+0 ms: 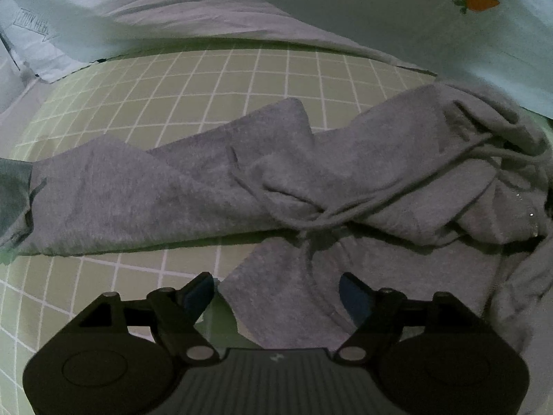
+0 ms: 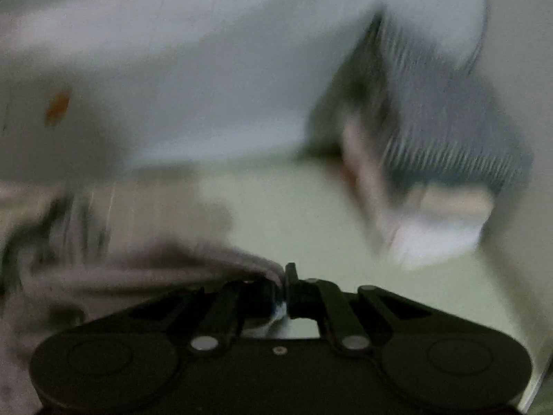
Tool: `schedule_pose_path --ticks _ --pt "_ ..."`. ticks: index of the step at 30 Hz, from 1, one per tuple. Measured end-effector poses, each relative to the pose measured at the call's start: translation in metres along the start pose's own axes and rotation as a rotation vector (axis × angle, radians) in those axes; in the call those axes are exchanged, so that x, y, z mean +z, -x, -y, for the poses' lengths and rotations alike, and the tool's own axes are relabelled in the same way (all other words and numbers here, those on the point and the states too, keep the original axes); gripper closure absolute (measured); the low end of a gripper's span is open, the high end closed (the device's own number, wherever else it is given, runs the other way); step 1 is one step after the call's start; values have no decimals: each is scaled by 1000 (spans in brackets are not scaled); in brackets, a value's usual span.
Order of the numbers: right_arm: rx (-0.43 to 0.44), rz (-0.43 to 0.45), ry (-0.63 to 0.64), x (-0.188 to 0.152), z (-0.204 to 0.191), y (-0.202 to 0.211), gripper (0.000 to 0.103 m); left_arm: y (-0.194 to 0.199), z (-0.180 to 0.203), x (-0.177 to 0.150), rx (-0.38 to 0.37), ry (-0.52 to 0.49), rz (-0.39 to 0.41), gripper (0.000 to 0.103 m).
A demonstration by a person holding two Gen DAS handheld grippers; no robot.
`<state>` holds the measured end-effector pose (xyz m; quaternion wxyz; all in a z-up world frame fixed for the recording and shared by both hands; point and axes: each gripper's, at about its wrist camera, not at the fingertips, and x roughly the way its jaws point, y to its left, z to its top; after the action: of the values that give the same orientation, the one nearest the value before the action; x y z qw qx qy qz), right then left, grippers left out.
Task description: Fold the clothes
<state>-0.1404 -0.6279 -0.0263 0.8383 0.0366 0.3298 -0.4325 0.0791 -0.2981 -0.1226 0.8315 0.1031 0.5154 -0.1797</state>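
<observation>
The left gripper (image 1: 276,290) is hanging with its jaws standing wide apart and pressing on nothing, though a flap of the crumpled grey fleece hooded sweatshirt (image 1: 214,190) is lying between the blue-padded fingers (image 1: 352,297). A bite taken from here would probably catch only that loose lower flap, and the thin grey drawstring (image 1: 345,209), which is crossing the garment just beyond the fingertips, could get pinched along with it and drag the hood out of line. The garment is sprawling across the pale green grid-printed bed sheet (image 1: 207,83), one long sleeve running away to the left, the bunched hood piled to the right, near the pale duvet with a carrot print (image 1: 477,3).

The right gripper (image 2: 285,282) is clamping together on a thin edge of the same grey fleece, which is trailing off to the left of its tips. This view is heavily smeared, so how deep the bite goes is hard to tell; it looks shallow, and a hasty lift could pull the cloth free or tug the whole heap askew. A blurred striped folded item (image 2: 449,131) is lying well apart to the right; what it is cannot be told.
</observation>
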Motion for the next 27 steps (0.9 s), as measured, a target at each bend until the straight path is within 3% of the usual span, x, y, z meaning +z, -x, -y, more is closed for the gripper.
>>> schedule_pose_path --ticks 3,6,7,8,11,14,18,20,24,27 --pt "-131 232 183 30 -13 13 97 0 0 0 1 1 2 20" --pt "-220 341 278 41 -30 9 94 0 0 0 1 3 5 20" --pt "-223 318 268 43 -33 1 85 0 0 0 1 3 5 20" --pt "-219 273 257 43 -37 -7 68 0 0 0 1 4 5 20" --pt "-108 52 178 31 -45 -24 52 0 -1 2 -3 7 -4 20" --pt "37 -79 7 3 -42 -21 35 1 -9 6 -11 48 -35 21" --pt "217 -231 -224 -36 -37 -16 31 12 -21 14 -10 85 15 21" --pt "273 -286 -275 -46 -43 -21 31 20 -24 21 -11 76 60 21" --pt "291 -327 -291 -55 -63 -29 29 26 -22 38 -60 47 121 20" --pt "289 -343 -287 -55 -72 -32 25 19 -7 47 -100 -47 111 16"
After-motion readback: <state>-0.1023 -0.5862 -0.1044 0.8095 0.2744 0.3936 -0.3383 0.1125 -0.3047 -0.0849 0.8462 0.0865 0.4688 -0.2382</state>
